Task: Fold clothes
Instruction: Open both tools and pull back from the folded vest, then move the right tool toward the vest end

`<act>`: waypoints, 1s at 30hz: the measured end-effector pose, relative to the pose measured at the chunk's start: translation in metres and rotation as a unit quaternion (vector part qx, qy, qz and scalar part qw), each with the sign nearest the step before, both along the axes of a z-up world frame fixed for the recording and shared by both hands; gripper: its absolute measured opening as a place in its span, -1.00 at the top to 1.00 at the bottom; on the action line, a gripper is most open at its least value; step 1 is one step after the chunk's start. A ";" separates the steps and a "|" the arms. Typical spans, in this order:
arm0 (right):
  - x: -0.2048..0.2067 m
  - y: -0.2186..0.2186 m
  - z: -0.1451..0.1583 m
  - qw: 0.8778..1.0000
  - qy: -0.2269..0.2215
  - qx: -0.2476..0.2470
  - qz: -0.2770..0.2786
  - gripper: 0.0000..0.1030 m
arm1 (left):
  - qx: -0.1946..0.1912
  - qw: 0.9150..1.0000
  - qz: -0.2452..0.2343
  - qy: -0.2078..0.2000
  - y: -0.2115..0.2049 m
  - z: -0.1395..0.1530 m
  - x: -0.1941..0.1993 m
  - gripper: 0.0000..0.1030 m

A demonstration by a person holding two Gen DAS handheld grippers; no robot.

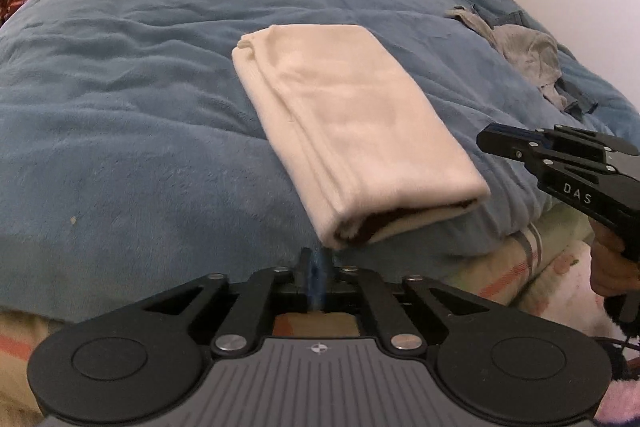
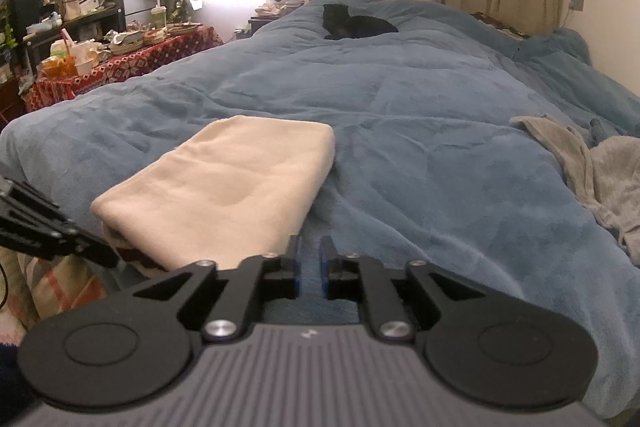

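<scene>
Black linkage bars and a ribbed grey housing fill the foreground of both wrist views. On the left hand-held gripper (image 1: 318, 261) the blue-padded jaws stand pressed together with nothing between them, just short of the near end of the folded cream garment (image 1: 352, 131). On the right hand-held gripper (image 2: 310, 253) the jaws stand a little apart, a narrow gap showing only the blue blanket (image 2: 420, 155) behind it; they hold nothing.

That cream garment lies on the bed near its front edge, folded into a long, neat rectangle with rounded corners. Its cloth looks soft and fleecy, matte, with faint shallow creases on top. At the near end the stacked layers show, and a dark brown inner layer peeks out between the cream ones.

Under it the blanket is plush, quilted in large puffy panels, with a rumpled nap. To the right, well apart from the folded piece, a grey garment (image 2: 600, 179) lies crumpled and unfolded, thinner and limper, with dark blue fabric mixed in. At the bed's front edge a patterned sheet (image 1: 532, 259) with orange stripes shows below the blanket.
</scene>
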State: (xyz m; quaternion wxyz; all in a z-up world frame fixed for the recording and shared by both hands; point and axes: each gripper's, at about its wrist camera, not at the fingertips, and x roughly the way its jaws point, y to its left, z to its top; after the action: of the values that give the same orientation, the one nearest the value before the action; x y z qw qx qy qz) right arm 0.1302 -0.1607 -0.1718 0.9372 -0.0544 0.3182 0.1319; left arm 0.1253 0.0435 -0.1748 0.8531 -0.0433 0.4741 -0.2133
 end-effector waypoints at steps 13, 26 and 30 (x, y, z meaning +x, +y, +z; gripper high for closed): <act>-0.004 0.011 0.022 1.000 -0.006 0.023 0.006 -0.27 | -0.089 0.994 0.061 0.003 0.037 0.043 0.016 0.20; 0.000 0.096 -0.001 0.990 0.018 0.019 0.138 0.85 | -0.079 0.996 0.027 0.015 0.012 0.021 0.030 0.65; -0.001 0.105 -0.025 0.987 0.054 0.012 0.148 0.84 | -0.065 0.996 0.034 0.044 0.015 -0.002 0.026 0.64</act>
State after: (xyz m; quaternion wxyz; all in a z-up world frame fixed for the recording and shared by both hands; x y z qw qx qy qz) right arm 0.1295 -0.0559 -0.1964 0.8893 -0.0822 0.3551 0.2762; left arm 0.1510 0.0586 -0.1764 0.8338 -0.1240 0.4943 -0.2124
